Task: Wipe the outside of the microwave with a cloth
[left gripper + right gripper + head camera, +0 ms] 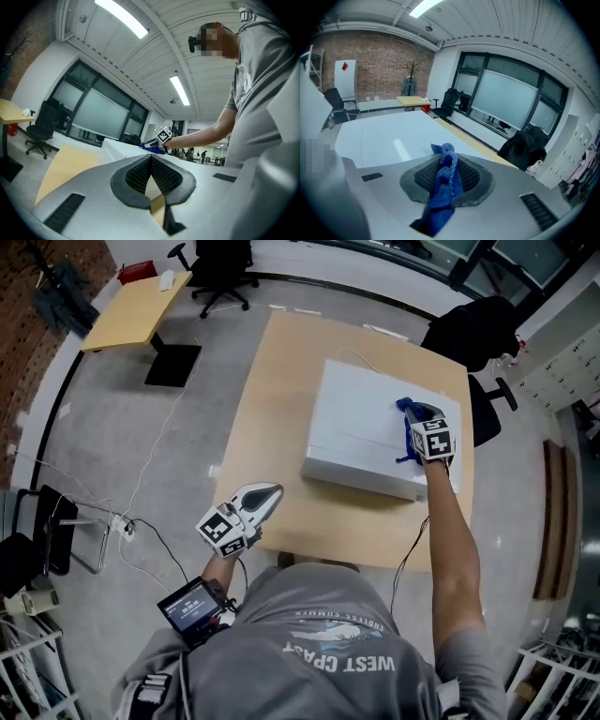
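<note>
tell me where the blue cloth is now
Head view, right of centre: the blue cloth is clamped in the right gripper over the top of the microwave, near its right edge.

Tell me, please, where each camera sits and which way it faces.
Head view: on the person's head, down at the white box-shaped microwave on the light wooden table; both arms show.
Left gripper view: on the shut left tongs, level across the table; torso shows.
Right gripper view: on the right tongs clamping the blue knitted cloth, over the microwave's top.
Head and left gripper views both show the right tongs.
</note>
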A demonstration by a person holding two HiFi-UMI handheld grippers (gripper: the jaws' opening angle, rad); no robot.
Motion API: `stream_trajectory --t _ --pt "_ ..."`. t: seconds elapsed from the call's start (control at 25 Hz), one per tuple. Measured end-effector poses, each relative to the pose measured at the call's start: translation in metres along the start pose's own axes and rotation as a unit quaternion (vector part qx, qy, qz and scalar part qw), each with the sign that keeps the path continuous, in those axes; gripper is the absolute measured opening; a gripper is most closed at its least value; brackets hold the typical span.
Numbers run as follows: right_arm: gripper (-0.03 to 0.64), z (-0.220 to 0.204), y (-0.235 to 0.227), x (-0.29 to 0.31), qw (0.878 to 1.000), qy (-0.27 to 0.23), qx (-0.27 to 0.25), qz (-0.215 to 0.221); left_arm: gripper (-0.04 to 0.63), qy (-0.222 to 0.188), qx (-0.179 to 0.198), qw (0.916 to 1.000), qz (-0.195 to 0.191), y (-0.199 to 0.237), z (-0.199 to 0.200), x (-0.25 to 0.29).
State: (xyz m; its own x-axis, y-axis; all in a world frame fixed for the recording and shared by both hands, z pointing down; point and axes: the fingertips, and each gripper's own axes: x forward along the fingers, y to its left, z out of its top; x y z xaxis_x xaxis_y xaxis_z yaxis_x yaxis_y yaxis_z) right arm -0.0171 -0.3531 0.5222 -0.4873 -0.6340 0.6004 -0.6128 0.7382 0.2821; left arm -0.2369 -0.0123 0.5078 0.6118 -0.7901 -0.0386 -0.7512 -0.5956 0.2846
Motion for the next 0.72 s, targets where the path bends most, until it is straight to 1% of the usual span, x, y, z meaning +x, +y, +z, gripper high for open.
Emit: stream_trajectory --t 0.2,0.32,0.44,0.72 --pt "0.069 0.058 0.068 0.038 0.998 -0.021 -0.031 0.054 0.023 -0.012 -0.001 0.9998 0.018 0.015 0.0 -0.018" --pt "0.069 0.083 0.105 0.052 0.995 -0.032 -0.046 0.081 0.023 -0.015 -0.011 0.9992 0.036 0.021 0.001 -0.029" --pt "0.07 0.103 0.134 0.063 0.992 -0.038 -0.059 0.1 0.023 -0.018 -0.013 0.9986 0.048 0.026 0.002 -0.036" --pt "0.069 0.131 0.185 0.078 0.987 -0.05 -0.081 0.131 0.022 -0.025 -0.01 0.9983 0.053 0.032 0.0 -0.047"
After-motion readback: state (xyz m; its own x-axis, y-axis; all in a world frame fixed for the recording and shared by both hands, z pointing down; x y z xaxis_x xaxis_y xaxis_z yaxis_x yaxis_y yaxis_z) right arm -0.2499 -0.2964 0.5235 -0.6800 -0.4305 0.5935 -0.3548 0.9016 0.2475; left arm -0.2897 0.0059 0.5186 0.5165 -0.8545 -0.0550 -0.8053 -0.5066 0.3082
